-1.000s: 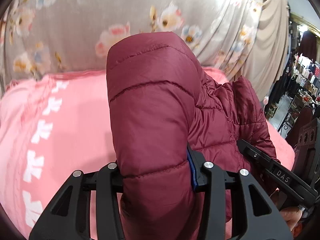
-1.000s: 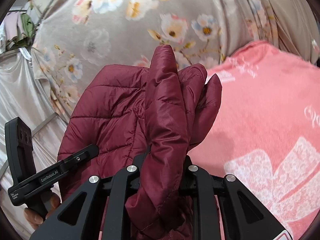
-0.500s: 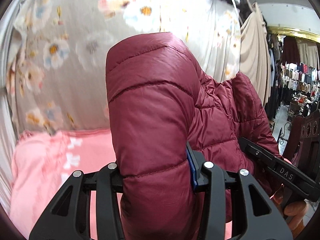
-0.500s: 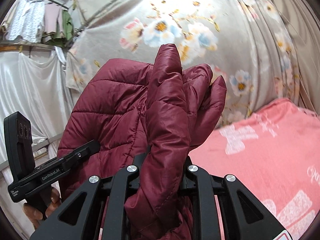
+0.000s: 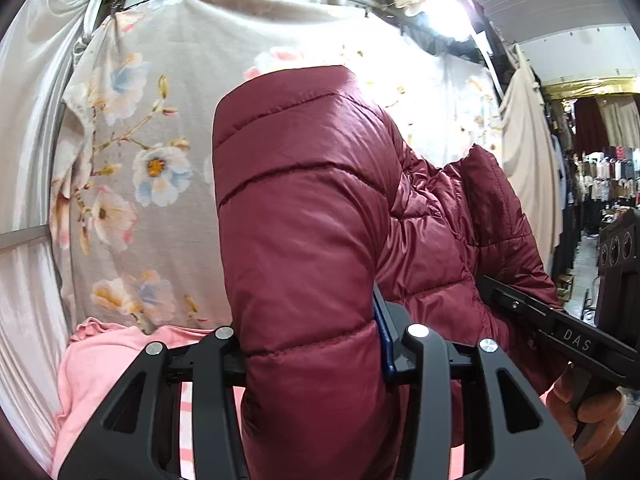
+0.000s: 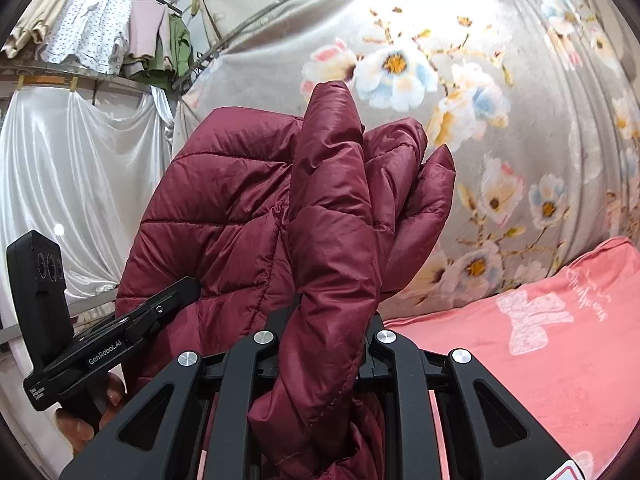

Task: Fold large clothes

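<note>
A dark red quilted puffer jacket (image 5: 304, 216) fills the middle of the left wrist view, held up in the air. My left gripper (image 5: 312, 356) is shut on a thick padded fold of it. In the right wrist view the same jacket (image 6: 332, 216) bunches upward, and my right gripper (image 6: 326, 344) is shut on a narrower fold. Each view shows the other gripper at its edge: the right gripper (image 5: 560, 328) with a hand below it, and the left gripper (image 6: 120, 336), also hand-held. The jacket's lower part is hidden behind my fingers.
A pink bedspread (image 6: 540, 344) with white bow prints lies below, also seen as a pink bedspread (image 5: 104, 360) low left. A grey floral cloth (image 6: 480, 120) hangs behind. White drapes (image 6: 72, 184), hung clothes (image 6: 100, 36) and shop racks (image 5: 600, 184) stand around.
Both grippers have risen with the jacket: the pink bedspread has dropped low in both views and the hanging floral cloth and rails now fill the background. The grips are unchanged.
</note>
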